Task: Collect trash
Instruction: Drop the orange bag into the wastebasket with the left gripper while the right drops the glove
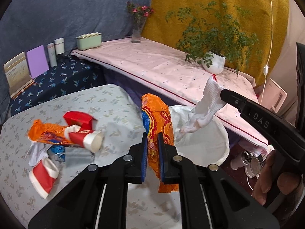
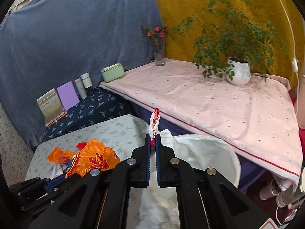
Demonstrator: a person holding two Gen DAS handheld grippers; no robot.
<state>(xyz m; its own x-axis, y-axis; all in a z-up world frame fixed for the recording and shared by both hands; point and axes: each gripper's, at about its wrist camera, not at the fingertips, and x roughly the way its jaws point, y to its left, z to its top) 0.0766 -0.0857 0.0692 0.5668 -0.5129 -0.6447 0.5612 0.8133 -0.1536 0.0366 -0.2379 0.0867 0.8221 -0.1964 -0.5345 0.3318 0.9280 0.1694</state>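
My left gripper (image 1: 152, 143) is shut on an orange snack wrapper (image 1: 158, 122) and holds it upright above the grey leaf-print table, next to the open white trash bag (image 1: 205, 143). My right gripper (image 2: 152, 143) is shut on the bag's white handle with red trim (image 2: 154, 123) and lifts the rim; it shows in the left wrist view (image 1: 222, 93) at the right. More trash lies on the table at the left: another orange wrapper (image 1: 45, 133), red-and-white paper cups (image 1: 83, 136), a red box (image 1: 80, 118) and a grey mask (image 1: 79, 155).
A pink-covered table (image 1: 152, 64) stands behind the bag with a potted plant (image 1: 214, 62), a flower vase (image 1: 137, 30) and a green box (image 1: 89, 41). A dark blue shelf (image 1: 57, 84) at the left holds books and jars. Bottles lie on the floor at the right (image 1: 246, 162).
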